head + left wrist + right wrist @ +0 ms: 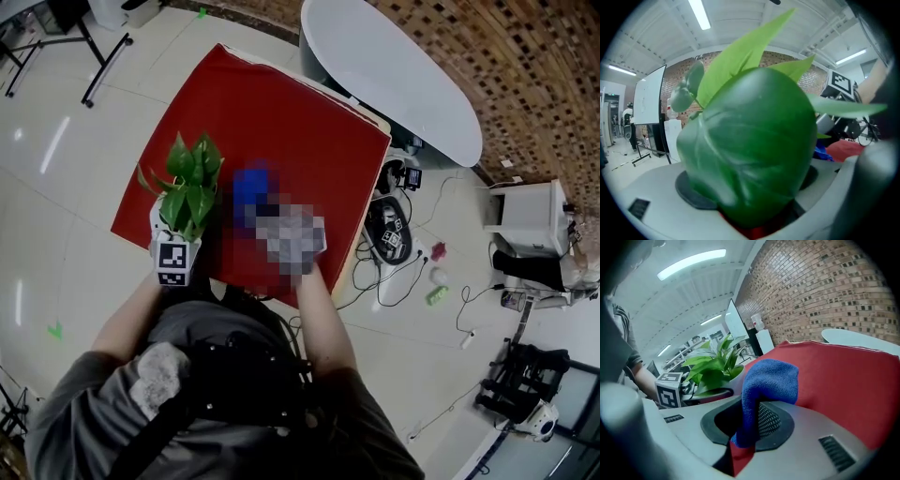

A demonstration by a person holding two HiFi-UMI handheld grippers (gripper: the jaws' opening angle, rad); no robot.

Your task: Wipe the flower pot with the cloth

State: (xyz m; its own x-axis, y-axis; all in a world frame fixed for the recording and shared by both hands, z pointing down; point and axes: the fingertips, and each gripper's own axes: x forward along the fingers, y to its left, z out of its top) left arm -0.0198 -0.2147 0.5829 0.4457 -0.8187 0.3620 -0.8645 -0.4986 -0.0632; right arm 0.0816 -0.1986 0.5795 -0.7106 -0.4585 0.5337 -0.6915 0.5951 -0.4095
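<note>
Now: flower pot [157, 223] upright at near-left edge of table [281, 103]. Close beside it, left gripper [754, 211], jaws spread wide, only leaf [750, 154] between them, nothing gripped. Further right, right gripper [749, 427] clamps blue cloth [768, 380] over table, toward near edge. Pot lies left of cloth, near it. Wipe likely needs leftward sweep onto pot wall.

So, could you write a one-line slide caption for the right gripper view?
Right gripper, jaws shut on a blue microfibre cloth, over a red tablecloth; potted green plant beyond.
</note>
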